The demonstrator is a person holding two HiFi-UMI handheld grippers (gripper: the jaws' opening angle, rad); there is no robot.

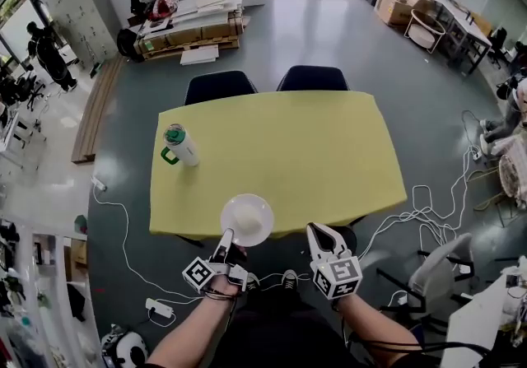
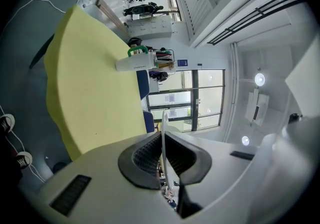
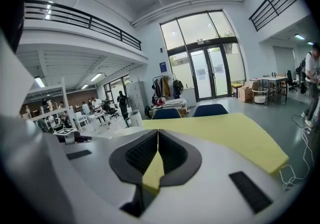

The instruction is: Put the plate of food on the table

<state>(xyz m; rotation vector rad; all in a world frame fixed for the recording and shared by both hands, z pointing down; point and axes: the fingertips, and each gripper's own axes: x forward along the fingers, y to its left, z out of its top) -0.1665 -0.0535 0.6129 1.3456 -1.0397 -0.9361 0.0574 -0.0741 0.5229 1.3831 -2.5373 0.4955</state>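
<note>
A white plate (image 1: pixel 247 219) with pale food in its middle hangs over the near edge of the yellow table (image 1: pixel 313 152). My left gripper (image 1: pixel 226 238) is shut on the plate's near rim. In the left gripper view the plate (image 2: pixel 163 119) shows edge-on as a thin white rim, pinched in my left gripper (image 2: pixel 163 137). My right gripper (image 1: pixel 316 231) stays just off the table's front edge, right of the plate. In its own view the right gripper (image 3: pixel 158 133) has its jaws shut tip to tip, with nothing between them.
A white bottle with a green lid (image 1: pixel 179 145) stands on the table's left part; it shows as the bottle (image 2: pixel 137 60) in the left gripper view. Two dark chairs (image 1: pixel 219 85) (image 1: pixel 311 77) sit at the far side. Cables (image 1: pixel 420 214) lie on the floor at the right.
</note>
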